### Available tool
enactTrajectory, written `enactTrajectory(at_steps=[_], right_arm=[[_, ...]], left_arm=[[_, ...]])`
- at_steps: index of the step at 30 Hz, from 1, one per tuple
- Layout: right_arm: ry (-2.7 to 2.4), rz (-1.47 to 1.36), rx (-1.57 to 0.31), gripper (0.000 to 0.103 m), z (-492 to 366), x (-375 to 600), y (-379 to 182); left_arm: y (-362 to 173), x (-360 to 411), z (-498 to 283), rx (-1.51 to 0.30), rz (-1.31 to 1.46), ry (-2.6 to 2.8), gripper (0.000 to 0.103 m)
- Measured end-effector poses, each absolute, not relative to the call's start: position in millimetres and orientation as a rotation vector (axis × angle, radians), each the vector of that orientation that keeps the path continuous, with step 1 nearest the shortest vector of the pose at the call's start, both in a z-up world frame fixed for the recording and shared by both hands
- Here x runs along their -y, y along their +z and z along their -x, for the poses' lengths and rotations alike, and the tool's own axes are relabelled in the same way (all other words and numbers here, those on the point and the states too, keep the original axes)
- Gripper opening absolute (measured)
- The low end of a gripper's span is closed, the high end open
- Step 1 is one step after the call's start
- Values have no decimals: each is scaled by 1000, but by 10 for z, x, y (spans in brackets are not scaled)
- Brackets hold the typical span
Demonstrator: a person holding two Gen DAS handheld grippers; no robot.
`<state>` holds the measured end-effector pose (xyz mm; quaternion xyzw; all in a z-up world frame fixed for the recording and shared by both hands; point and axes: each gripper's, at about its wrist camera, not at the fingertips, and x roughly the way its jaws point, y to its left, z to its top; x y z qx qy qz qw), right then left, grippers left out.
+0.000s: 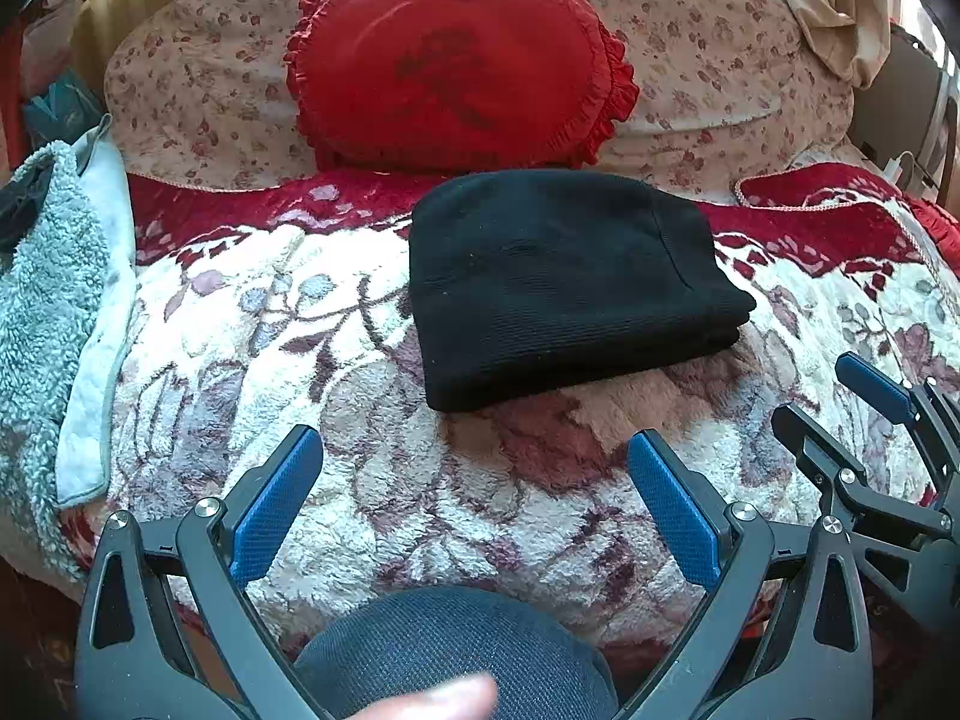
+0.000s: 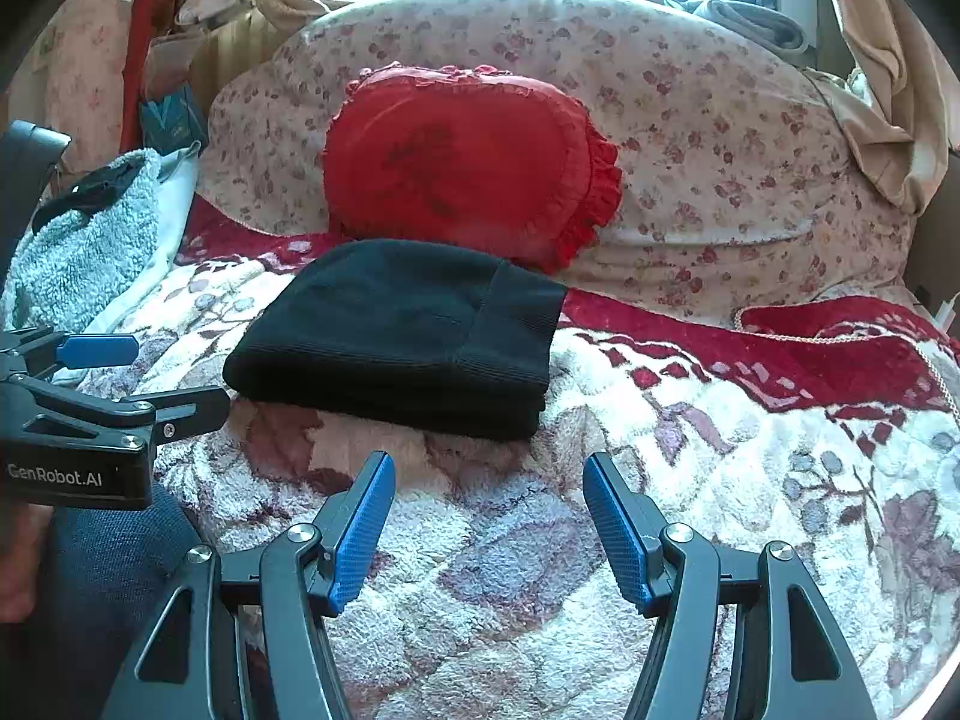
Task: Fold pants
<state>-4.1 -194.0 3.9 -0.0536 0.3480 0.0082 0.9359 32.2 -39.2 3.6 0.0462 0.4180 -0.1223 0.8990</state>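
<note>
- The black pants (image 1: 564, 288) are lying folded in a neat pile on the flowery blanket (image 1: 360, 420), just in front of the red pillow (image 1: 456, 66).
- The left gripper (image 1: 474, 498) is hanging with fingers wide apart, holding nothing.
- The right gripper (image 2: 489, 528) is doing the same, near the pants.

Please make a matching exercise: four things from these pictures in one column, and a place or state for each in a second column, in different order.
1. black pants
2. red ruffled pillow
3. light blue towel
4. left gripper

a. open, holds nothing
b. folded, on the floral blanket
c. at the left edge of the bed
d. leans on floral bedding behind the pants

Pairs: 1-b, 2-d, 3-c, 4-a
</note>
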Motion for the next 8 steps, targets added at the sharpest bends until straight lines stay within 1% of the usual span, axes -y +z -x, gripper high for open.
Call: enactTrajectory(at_steps=[8], right_arm=[[19,111,-714,63,34,1930,28]], left_arm=[[44,394,-314,-857,-90,-268,102]])
